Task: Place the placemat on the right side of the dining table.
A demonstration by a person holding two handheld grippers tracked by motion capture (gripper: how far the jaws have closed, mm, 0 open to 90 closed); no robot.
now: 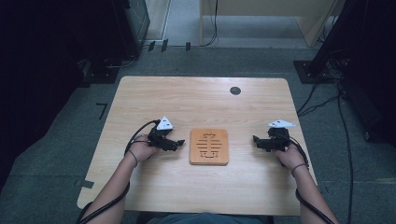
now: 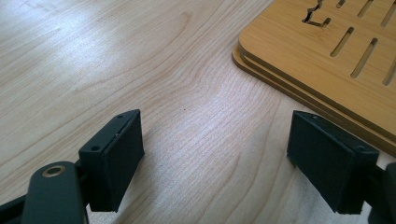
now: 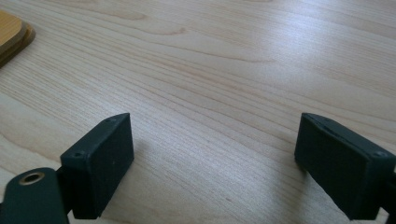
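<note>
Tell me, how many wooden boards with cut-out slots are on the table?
2, it seems. From above they look like one slotted board in the table's middle, between both tongs. The left gripper view shows two layers at its edge, so it is probably two boards stacked.

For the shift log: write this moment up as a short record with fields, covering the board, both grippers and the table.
surface: light wooden table
main item: square slotted wooden board, flat at the table's middle; two stacked layers show in the left gripper view
left gripper: jaws open, nothing between them, just left of the board, not touching it
right gripper: jaws open, nothing between them, right of the board, farther off
other: dark round hole near the far edge
</note>
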